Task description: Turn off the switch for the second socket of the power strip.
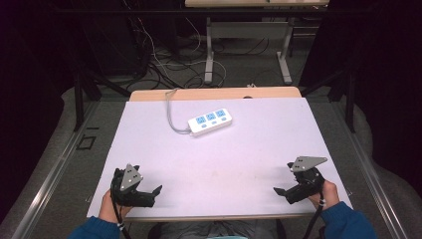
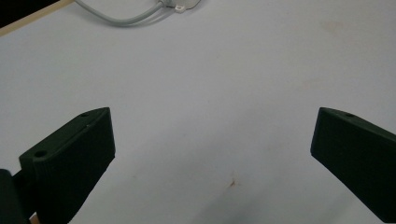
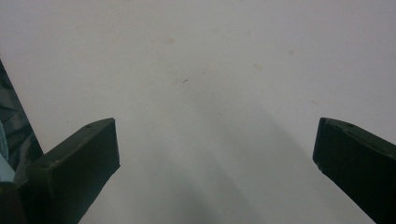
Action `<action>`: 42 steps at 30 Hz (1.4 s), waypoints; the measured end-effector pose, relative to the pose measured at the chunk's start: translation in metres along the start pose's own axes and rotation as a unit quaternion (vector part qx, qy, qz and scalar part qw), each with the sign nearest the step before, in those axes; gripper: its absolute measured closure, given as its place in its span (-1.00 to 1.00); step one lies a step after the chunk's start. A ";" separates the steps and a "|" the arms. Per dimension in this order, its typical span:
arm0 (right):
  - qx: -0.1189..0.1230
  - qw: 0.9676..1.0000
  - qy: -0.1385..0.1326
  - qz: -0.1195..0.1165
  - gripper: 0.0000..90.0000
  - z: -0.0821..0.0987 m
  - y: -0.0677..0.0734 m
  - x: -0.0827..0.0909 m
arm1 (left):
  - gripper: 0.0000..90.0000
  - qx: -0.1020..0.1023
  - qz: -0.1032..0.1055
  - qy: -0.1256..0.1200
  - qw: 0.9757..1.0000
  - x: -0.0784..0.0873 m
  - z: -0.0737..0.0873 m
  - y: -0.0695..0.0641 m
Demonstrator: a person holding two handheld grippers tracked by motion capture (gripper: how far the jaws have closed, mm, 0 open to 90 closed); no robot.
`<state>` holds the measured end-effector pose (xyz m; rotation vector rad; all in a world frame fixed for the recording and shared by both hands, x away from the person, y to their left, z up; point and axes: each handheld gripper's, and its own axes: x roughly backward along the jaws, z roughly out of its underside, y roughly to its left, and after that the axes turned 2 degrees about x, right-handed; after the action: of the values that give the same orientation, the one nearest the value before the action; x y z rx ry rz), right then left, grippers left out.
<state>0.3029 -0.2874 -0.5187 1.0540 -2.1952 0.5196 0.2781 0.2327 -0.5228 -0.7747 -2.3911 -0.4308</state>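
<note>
A white power strip (image 1: 210,121) with three blue sockets lies on the white table mat (image 1: 249,144) toward the back, its grey cable (image 1: 171,115) looping off to the left and back. Part of that cable (image 2: 122,18) shows at the top of the left gripper view. My left gripper (image 1: 155,193) rests near the front left corner, held by a hand, jaws wide apart with bare mat between them (image 2: 212,154). My right gripper (image 1: 279,193) sits near the front right corner, also open over bare mat (image 3: 215,158). Both are far from the strip.
The mat covers a wooden table whose back edge (image 1: 214,93) shows beyond it. Behind the table are metal table legs (image 1: 209,55) and tangled cables (image 1: 164,64) on the floor. Dark frame bars stand at either side.
</note>
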 end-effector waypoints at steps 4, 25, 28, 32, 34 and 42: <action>-0.001 1.000 -0.005 0.003 -1.00 0.000 0.001 0.000 | -1.00 0.003 0.001 0.000 1.000 0.000 0.000 0.000; 0.004 1.000 -0.003 0.003 -1.00 0.001 0.000 0.000 | -1.00 0.001 -0.001 0.011 1.000 -0.004 -0.002 0.003; 0.005 1.000 -0.002 0.002 -1.00 0.001 0.000 -0.001 | -1.00 -0.001 -0.007 0.010 1.000 -0.004 -0.004 0.004; 0.009 1.000 0.003 -0.001 -0.99 0.000 0.000 -0.001 | -1.00 0.004 -0.003 0.018 1.000 -0.006 -0.006 0.006; 0.007 1.000 0.003 0.003 -0.99 0.000 0.000 -0.001 | -1.00 0.006 -0.007 0.017 1.000 -0.007 -0.008 0.007; 0.004 1.000 0.003 0.006 -0.99 0.001 0.000 -0.002 | -1.00 0.013 -0.026 0.015 0.999 -0.012 -0.015 0.012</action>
<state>0.3033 -0.2862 -0.5206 1.0439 -2.1974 0.5362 0.2998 0.2296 -0.5169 -0.6920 -2.3885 -0.4275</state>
